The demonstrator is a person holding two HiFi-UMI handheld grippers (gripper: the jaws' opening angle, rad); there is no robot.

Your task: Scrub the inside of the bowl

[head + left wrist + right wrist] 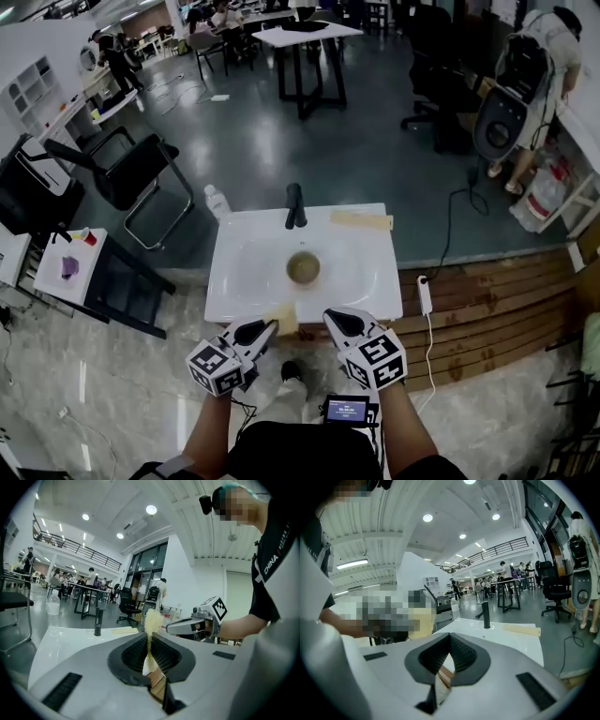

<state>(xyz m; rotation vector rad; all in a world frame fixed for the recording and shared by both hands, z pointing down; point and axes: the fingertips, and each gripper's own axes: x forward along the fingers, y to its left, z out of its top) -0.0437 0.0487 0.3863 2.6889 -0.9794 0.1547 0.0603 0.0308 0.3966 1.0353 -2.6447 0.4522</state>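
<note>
A brownish bowl [303,268] sits in the basin of the white sink [234,281], below the black faucet [295,206]. At the sink's near edge, my left gripper [273,325] is shut on a thin yellow sponge [284,318]. In the left gripper view the sponge [152,619] stands edge-on between the closed jaws of the left gripper [150,641]. My right gripper [328,316] is beside it to the right, also at the near edge. Its jaws are shut with nothing between them, as the right gripper view shows the right gripper [449,641]. Both grippers are short of the bowl.
A pale yellow cloth [361,220] lies on the sink's back right corner. A water bottle [217,202] stands by the back left corner. A wooden ledge [487,300] runs to the right, with a white power strip [424,295]. A black chair [131,173] stands to the left.
</note>
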